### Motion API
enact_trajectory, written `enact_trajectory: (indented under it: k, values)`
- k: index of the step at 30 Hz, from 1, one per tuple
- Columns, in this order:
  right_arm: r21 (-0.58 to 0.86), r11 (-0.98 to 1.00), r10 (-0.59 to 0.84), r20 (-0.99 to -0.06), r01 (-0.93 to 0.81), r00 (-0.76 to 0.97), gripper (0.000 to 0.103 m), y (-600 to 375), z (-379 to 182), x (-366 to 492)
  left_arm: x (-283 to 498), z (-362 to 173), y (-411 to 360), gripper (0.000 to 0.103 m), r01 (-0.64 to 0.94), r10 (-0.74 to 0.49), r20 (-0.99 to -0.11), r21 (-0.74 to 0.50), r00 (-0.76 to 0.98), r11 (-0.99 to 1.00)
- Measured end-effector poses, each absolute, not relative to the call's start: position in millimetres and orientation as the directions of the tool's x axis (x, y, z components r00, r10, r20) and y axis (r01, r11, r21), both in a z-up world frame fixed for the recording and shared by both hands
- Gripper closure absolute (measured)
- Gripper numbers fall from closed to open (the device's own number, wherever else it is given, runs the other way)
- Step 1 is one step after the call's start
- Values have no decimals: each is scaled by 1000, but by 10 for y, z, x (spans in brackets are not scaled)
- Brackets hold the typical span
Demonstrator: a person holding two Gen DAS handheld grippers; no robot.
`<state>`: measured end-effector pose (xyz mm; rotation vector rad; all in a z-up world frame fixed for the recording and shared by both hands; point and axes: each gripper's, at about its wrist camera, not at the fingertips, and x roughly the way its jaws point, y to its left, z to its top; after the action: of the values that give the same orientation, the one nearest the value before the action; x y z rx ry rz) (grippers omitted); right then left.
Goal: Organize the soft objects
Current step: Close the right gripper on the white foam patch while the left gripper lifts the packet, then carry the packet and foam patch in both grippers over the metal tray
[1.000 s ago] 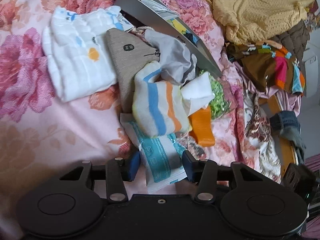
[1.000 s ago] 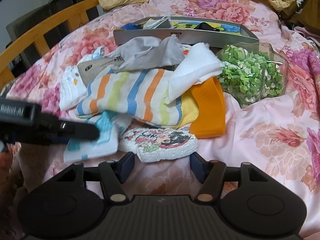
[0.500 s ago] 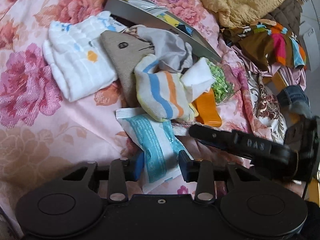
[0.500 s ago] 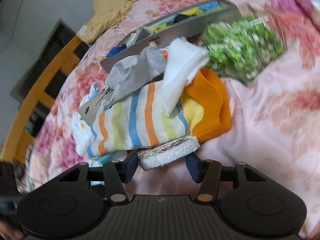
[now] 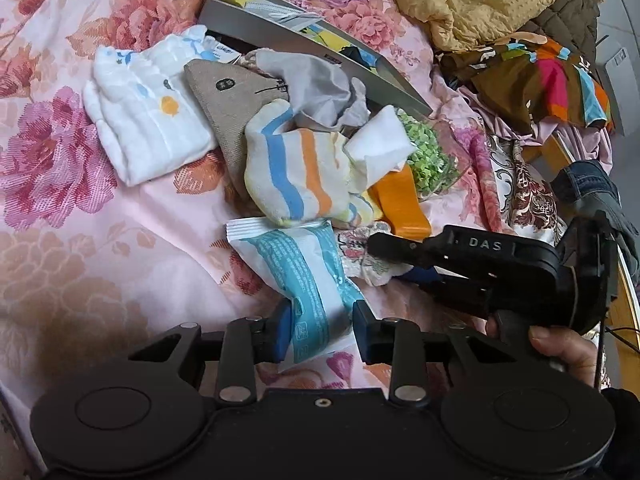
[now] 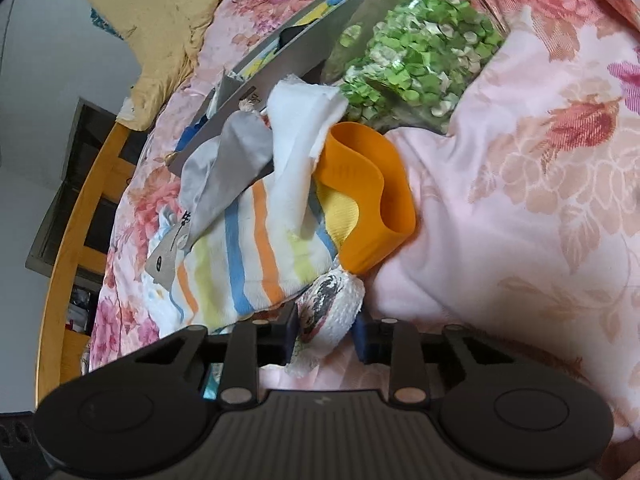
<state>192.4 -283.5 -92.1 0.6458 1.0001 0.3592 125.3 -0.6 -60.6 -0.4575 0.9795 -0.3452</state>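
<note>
**2 claws clamping soft items on the flowered bed**

The left claw [image 5: 320,326] is squeezing the near end of a white and teal packet [image 5: 298,272], its blue pads pressing into the wrapper from both sides; its jaws have just been closing on it. The packet is lying on the pink floral bedspread [image 5: 80,240], with its far end touching the striped sock [image 5: 296,172].

The right claw [image 6: 325,336] is gripping a small printed terry cloth [image 6: 332,304], which is bunching up between its pads; its jaws have just been closing on the cloth. In the left wrist view this claw is reaching in from the right, with a person's hand [image 5: 560,348] wrapped around its handle.

Behind both claws, a pile is sitting on the bed: the striped sock, a grey cloth [image 5: 316,84], a tan mouse-faced pouch [image 5: 228,108], a white rag [image 6: 300,136] and an orange silicone band [image 6: 368,196] are overlapping one another. A folded white muslin cloth [image 5: 144,112] is lying just beside the pouch. A clear container of green paper bits [image 6: 412,60] is lying tipped over next to a grey tray [image 5: 304,44].
</note>
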Motion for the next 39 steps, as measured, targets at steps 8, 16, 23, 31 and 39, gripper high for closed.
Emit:
enact_trajectory:
  k: [8, 16, 23, 31, 39]
  values:
    - [603, 790, 557, -629, -111, 542, 83, -2786, -617, 1671, 1040, -403, -75, 69, 89, -472, -706, -507, 528, 858]
    - [484, 838, 525, -586, -252, 618, 88, -2677, -340, 1384, 915, -207, -139, 69, 124, -480, -695, -497, 536, 859]
    - [390, 865, 483, -478, -316, 734, 88, -2668, -110, 1289, 1009, -33, -152, 69, 140, -448, -656, -467, 607, 873]
    - [349, 879, 451, -389, -325, 803, 88, -2713, 85, 1571, 1393, 227, -182, 69, 127, -383, -600, -424, 702, 897]
    - [325, 903, 385, -321, -281, 865, 88, -2794, 214, 2253, 2006, 385, -240, 69, 85, -311, -544, -399, 779, 913]
